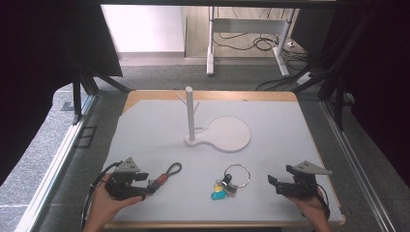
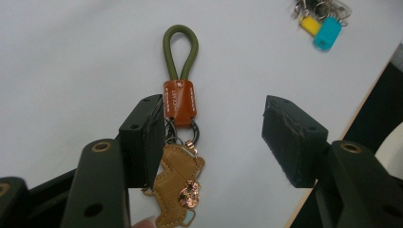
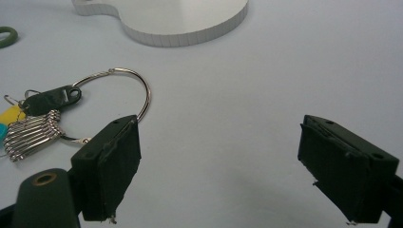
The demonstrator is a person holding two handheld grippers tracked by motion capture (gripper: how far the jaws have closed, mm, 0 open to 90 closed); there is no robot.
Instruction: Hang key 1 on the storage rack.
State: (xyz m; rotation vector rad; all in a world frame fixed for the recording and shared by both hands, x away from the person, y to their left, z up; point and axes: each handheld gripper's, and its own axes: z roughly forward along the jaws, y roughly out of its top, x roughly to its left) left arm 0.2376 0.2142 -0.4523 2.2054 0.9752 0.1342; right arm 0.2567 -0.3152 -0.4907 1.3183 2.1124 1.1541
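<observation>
– What is written on the keychain?
– I cannot read its orange tag. It lies on the tabletop between the spread jaws of my left hand-held gripper; the right hand-held gripper is also spread.

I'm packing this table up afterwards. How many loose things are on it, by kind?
Keychains: 2, a green loop strap and a big ring with keys and tags
Stands: 1, a white stand with a pegged post
Total: 3
</observation>
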